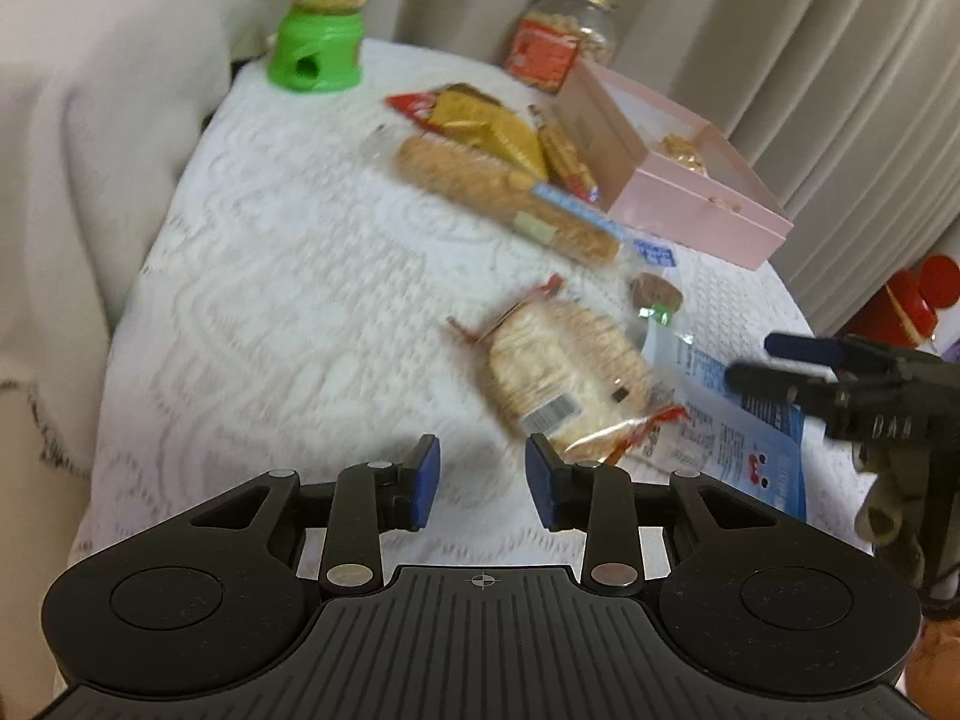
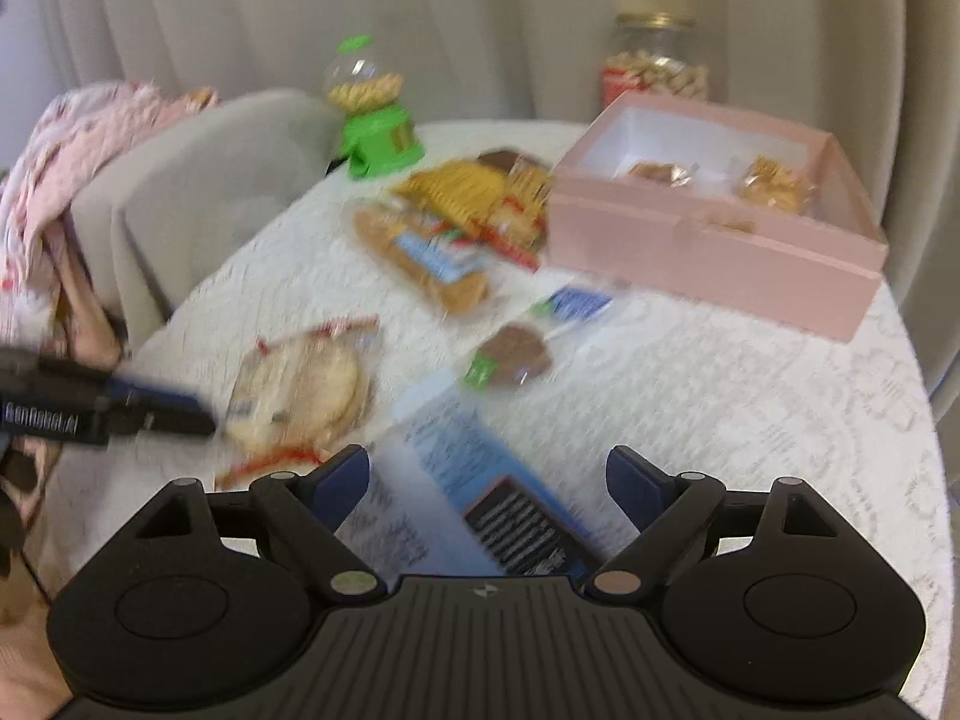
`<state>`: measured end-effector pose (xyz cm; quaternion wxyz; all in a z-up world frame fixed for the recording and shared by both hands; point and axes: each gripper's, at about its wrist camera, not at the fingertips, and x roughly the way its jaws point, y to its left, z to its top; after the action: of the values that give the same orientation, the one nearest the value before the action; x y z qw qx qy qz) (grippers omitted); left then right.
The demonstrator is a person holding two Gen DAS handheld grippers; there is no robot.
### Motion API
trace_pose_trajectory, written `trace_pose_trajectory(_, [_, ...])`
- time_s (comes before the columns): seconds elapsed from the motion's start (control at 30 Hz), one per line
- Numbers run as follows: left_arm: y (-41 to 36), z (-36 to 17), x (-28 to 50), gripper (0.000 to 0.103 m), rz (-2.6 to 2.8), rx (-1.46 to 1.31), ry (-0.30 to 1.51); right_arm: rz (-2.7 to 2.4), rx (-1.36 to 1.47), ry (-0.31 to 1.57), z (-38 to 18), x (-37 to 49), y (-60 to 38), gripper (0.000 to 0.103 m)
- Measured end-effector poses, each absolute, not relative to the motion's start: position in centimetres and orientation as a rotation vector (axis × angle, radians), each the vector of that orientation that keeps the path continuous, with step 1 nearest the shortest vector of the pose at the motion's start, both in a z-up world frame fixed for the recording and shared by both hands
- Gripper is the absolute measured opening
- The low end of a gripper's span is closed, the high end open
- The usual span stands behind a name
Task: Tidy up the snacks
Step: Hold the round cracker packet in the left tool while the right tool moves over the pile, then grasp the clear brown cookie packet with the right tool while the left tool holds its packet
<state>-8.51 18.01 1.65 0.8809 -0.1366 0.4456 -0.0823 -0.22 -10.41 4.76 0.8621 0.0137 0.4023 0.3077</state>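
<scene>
My left gripper [image 1: 483, 468] hovers over the white tablecloth [image 1: 270, 300], open with a narrow gap and nothing between its blue pads. Just ahead and to its right lies a clear pack of round rice crackers [image 1: 564, 372] with red-edged ends. My right gripper [image 2: 489, 468] stands wide open over a blue-and-white snack packet [image 2: 474, 480], which lies flat between its fingers without touching them. The pink box [image 2: 708, 240] at the back right is open and holds a few wrapped snacks. In the right wrist view my left gripper [image 2: 192, 405] points at the rice crackers [image 2: 300, 390].
A long biscuit pack [image 1: 504, 192], yellow and red packets [image 1: 480, 114] and a chocolate cookie [image 1: 657, 291] lie mid-table. A green dispenser [image 1: 318, 48] and a glass jar [image 1: 564, 36] stand at the back. A grey chair back [image 2: 180, 180] with pink cloth is to the left; curtains hang behind.
</scene>
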Motion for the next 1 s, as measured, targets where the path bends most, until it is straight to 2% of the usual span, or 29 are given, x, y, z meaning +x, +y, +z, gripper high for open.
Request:
trace_pose_trajectory(0.13, [18.6, 0.8, -8.4, 0.035, -0.199, -0.352, 0.972, 0.598, 0.063, 0.838, 4.9, 0.7, -10.5, 0.087])
trace_pose_trajectory(0.37, [16.8, 0.9, -5.3, 0.035, -0.184, -0.32, 0.922, 0.629, 0.093, 0.871, 3.2, 0.0, -10.8, 0.087])
trace_pose_trajectory(0.43, [16.0, 0.7, -4.0, 0.035, -0.196, -0.306, 0.899, 0.666, 0.11, 0.889, 2.9, -0.6, -10.7, 0.084])
trace_pose_trajectory(0.5, [15.4, 0.5, -2.5, 0.036, -0.205, -0.292, 0.876, 0.708, 0.123, 0.915, 2.4, -1.3, -10.5, 0.077])
trace_pose_trajectory(0.57, [15.0, 0.5, -1.0, 0.036, -0.215, -0.288, 0.851, 0.737, 0.103, 0.903, 2.5, -2.3, -10.1, 0.077])
trace_pose_trajectory(0.63, [15.0, 0.6, 0.4, 0.041, -0.214, -0.297, 0.836, 0.774, 0.079, 0.897, 2.8, -3.3, -9.7, 0.077])
trace_pose_trajectory(0.77, [16.1, 1.3, 1.4, 0.038, -0.152, -0.318, 0.817, 0.793, 0.031, 0.875, 3.8, -3.9, -9.1, 0.076])
trace_pose_trajectory(0.9, [17.2, 1.9, 0.8, 0.038, -0.099, -0.317, 0.803, 0.663, 0.101, 0.831, 5.0, -0.6, -9.4, 0.08])
trace_pose_trajectory(1.0, [18.1, 2.1, 0.1, 0.038, -0.087, -0.364, 0.807, 0.551, 0.142, 0.868, 4.4, 3.7, -8.6, 0.08])
